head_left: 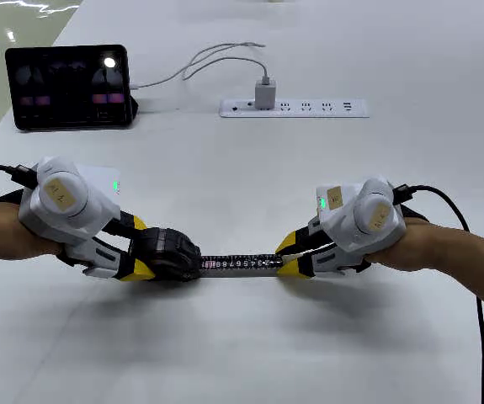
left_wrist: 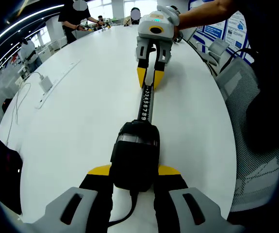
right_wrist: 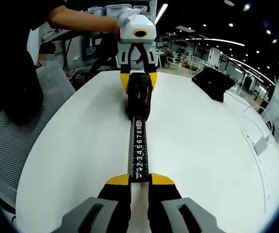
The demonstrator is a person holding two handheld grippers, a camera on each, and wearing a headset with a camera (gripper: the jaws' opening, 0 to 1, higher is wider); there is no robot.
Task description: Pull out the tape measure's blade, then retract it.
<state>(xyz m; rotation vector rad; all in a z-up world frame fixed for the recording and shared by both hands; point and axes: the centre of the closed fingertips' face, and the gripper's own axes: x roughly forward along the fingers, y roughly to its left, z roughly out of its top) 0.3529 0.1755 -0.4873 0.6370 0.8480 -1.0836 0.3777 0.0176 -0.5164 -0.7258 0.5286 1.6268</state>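
Tape measure (head_left: 171, 253) sits clamped in left claw (head_left: 140, 247); right claw (head_left: 287, 256) pinches blade (head_left: 237, 263).

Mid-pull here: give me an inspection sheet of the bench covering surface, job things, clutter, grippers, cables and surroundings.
Surface: white table, no spills or marks seen.
Job's things: black tape measure case; blade partly out, running straight between the grippers, digits up to 9 readable.
Clutter: tablet propped at the far left; power strip with a charger plugged in.
Grippers: left gripper shut on the tape measure case; right gripper shut on the blade's end.
Cables: white cable from charger to tablet; black cable trailing from the right gripper.
Surroundings: mesh chair beside the table; people at its far end.
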